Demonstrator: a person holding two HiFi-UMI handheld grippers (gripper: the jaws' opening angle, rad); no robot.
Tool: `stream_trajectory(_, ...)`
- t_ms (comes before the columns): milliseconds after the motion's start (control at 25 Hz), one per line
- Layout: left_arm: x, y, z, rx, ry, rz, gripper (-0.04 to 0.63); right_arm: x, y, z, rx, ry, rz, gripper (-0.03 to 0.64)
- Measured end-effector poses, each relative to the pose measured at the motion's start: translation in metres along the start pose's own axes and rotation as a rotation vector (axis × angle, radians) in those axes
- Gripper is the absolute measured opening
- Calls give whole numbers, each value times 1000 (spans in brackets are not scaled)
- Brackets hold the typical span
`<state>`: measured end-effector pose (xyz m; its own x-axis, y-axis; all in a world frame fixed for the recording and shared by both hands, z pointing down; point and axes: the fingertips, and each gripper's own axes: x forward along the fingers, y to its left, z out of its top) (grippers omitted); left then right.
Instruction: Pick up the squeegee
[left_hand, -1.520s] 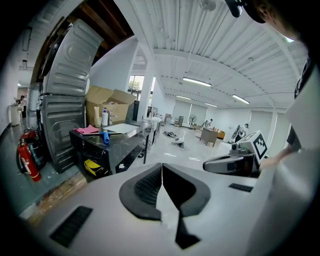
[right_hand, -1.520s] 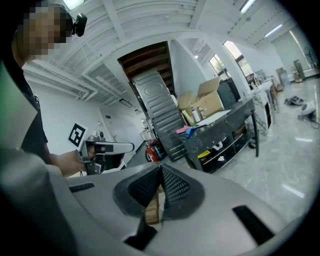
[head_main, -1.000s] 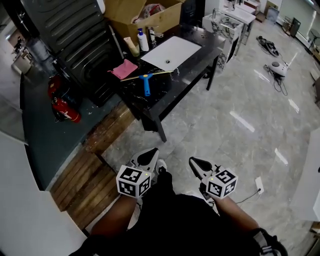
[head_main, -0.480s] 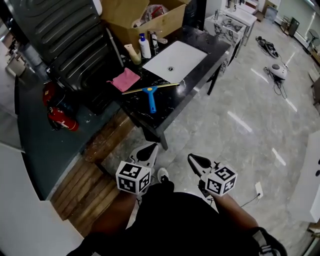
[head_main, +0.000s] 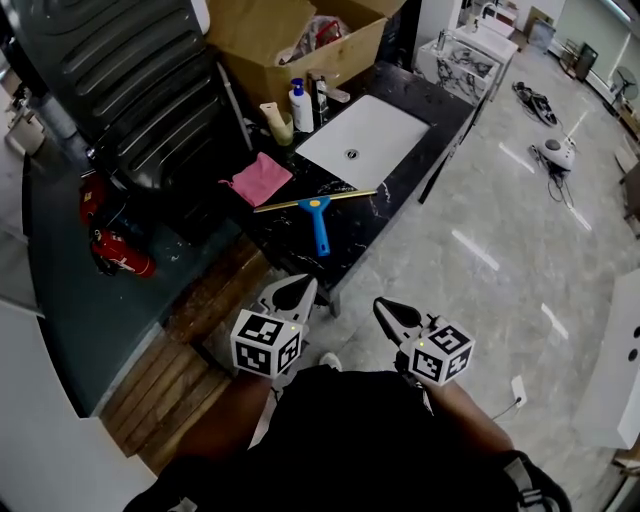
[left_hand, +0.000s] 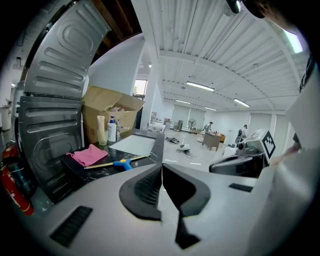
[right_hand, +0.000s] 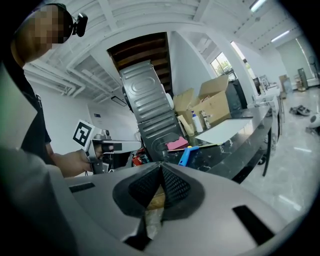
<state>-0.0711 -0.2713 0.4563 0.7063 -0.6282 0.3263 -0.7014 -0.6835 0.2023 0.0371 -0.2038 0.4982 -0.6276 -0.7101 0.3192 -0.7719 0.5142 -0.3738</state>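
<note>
The squeegee, with a blue handle and a long yellow-edged blade, lies flat on the black marble counter near its front edge. It also shows in the left gripper view as the squeegee, and in the right gripper view its blue handle sticks out towards me. My left gripper and right gripper hover side by side over the floor, short of the counter. Both point at it. The left gripper and the right gripper are shut with nothing between the jaws.
A pink cloth lies left of the squeegee. A white sink basin, bottles and a cardboard box sit farther back. A ribbed grey metal panel, red fire extinguishers and wooden boards are on the left.
Both grippers and my view have moved forward towards the counter, so the squeegee now lies nearer and lower in the head view. The jaws stayed shut.
</note>
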Motion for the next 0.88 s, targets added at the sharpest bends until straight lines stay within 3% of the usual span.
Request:
stream_trajectory(440, 35, 38, 2, -28, 43, 53, 17, 17, -27, 19, 0, 3, -24, 9)
stream_trajectory(680, 49, 48, 15, -27, 40, 109, 17, 38, -49, 42, -14, 18, 35, 9)
stream_trajectory(880, 65, 55, 10, -52, 83, 132, 17, 50, -65, 57, -30, 18, 90, 9)
